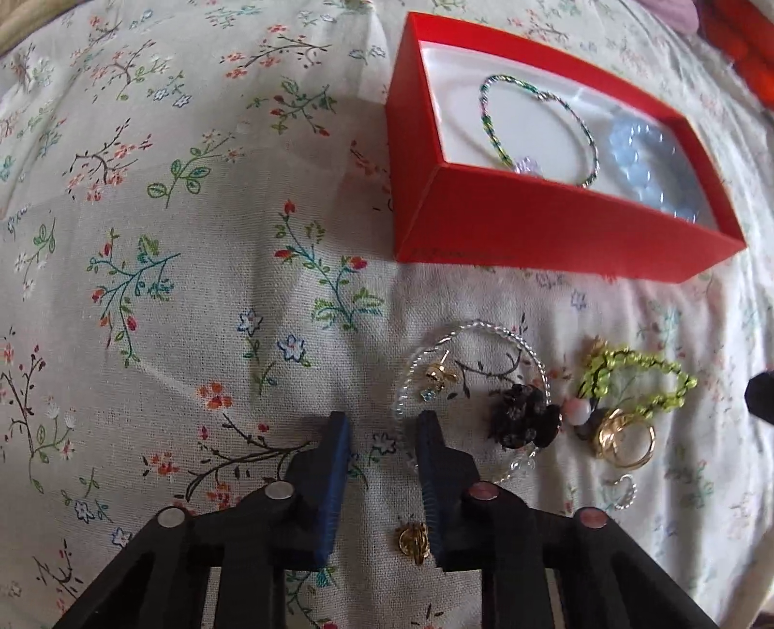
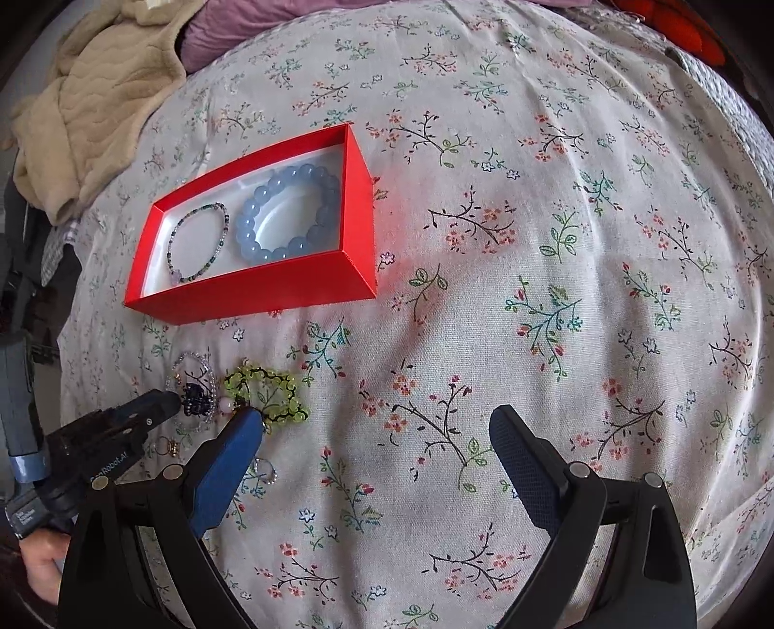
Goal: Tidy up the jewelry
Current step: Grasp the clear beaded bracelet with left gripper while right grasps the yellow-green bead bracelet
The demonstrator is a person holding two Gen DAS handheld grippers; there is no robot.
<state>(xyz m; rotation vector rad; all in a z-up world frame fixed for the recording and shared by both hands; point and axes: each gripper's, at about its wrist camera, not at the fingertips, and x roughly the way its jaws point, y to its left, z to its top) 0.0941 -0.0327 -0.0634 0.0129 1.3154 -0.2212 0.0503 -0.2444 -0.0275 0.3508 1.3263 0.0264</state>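
My left gripper points down at the floral cloth, its jaws a narrow gap apart and pressing on nothing. Its right fingertip overlaps the left edge of a clear bead bracelet. A gold earring lies between the fingers near their base. Inside the clear loop lie a gold stud and a black piece. Beside them are a yellow-green bracelet and gold rings. The red box holds a thin beaded bracelet and a blue bead bracelet. My right gripper stands wide open over bare cloth.
A beige quilted blanket and a purple cloth lie at the far left edge of the bed. A small silver ring sits near the gold rings. A person's hand holds the left gripper's handle.
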